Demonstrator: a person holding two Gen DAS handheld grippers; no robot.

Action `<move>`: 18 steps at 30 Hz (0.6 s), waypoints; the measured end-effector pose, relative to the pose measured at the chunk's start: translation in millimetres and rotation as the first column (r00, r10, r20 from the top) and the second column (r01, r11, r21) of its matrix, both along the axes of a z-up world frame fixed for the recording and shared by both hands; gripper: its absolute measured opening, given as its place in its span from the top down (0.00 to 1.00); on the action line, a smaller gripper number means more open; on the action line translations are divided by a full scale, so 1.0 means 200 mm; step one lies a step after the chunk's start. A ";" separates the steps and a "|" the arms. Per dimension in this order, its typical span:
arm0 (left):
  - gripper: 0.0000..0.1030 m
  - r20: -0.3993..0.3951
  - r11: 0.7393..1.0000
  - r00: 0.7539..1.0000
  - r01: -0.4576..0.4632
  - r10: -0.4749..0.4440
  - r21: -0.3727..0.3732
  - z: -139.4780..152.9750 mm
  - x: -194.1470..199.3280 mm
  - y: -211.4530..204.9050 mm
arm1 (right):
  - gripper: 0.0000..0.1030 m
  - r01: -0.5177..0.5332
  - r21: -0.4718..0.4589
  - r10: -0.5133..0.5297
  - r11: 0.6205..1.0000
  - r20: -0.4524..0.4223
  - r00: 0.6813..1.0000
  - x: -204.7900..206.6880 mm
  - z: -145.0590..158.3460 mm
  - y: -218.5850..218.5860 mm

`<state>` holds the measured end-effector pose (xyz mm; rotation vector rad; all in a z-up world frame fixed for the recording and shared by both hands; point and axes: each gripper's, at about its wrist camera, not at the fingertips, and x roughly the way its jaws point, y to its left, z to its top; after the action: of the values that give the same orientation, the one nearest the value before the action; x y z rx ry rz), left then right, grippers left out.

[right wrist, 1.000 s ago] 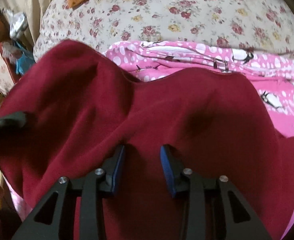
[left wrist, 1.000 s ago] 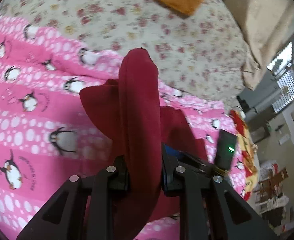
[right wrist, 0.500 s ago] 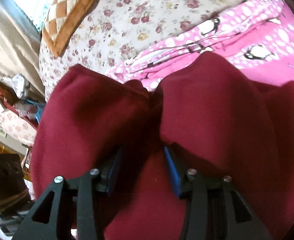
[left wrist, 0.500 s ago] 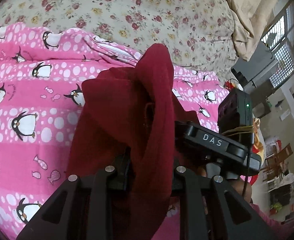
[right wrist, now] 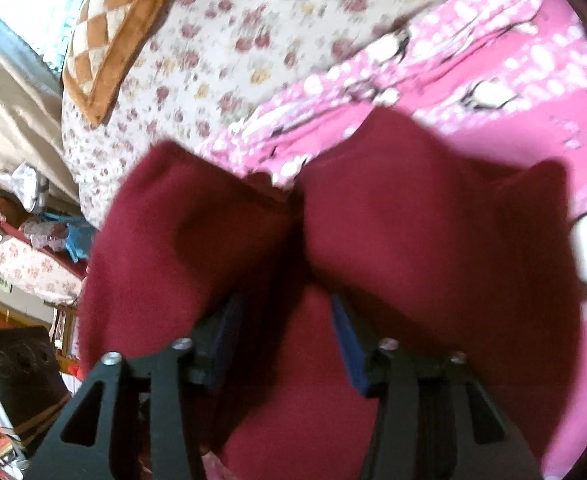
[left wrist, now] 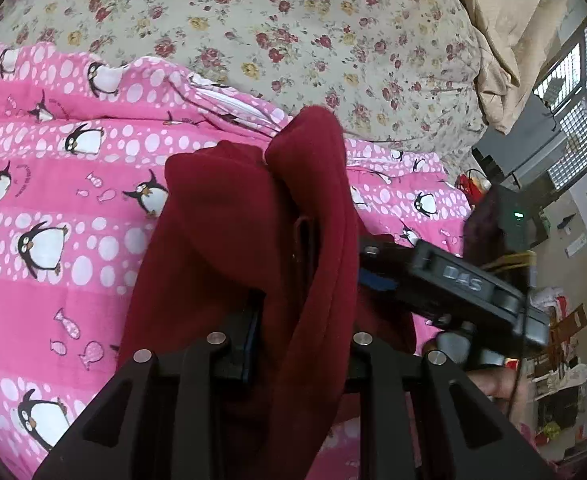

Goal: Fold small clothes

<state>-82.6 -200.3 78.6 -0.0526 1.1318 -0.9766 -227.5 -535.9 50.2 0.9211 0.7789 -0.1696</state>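
A dark red garment (left wrist: 229,240) is bunched and lifted over the pink penguin blanket (left wrist: 53,208). My left gripper (left wrist: 301,320) is shut on a thick fold of it, which drapes over the jaws. In the right wrist view the same red garment (right wrist: 413,220) hangs over my right gripper (right wrist: 289,312), whose blue-padded jaws stand apart around a fold; the view is blurred. The right gripper also shows in the left wrist view (left wrist: 445,280), close on the right, against the cloth.
A floral bedsheet (left wrist: 293,32) lies beyond the blanket. An orange checked cushion (right wrist: 109,28) sits at the far left of the bed. A beige curtain (left wrist: 505,20), a window and room clutter (right wrist: 21,240) lie past the bed's edge.
Both grippers have come closer together, folding the red garment into two humps. The left view has swung so that the right gripper now sits close beside it.
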 end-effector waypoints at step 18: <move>0.97 -0.067 0.997 0.995 -0.072 0.073 0.008 0.00 -0.05 -0.11 | 0.33 -0.090 -0.237 0.053 0.967 -0.157 0.986 -0.05 0.03 0.03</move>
<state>-91.6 -222.5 78.0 -0.1221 1.1866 -0.9128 -238.0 -529.9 55.2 0.6513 0.9071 -0.2669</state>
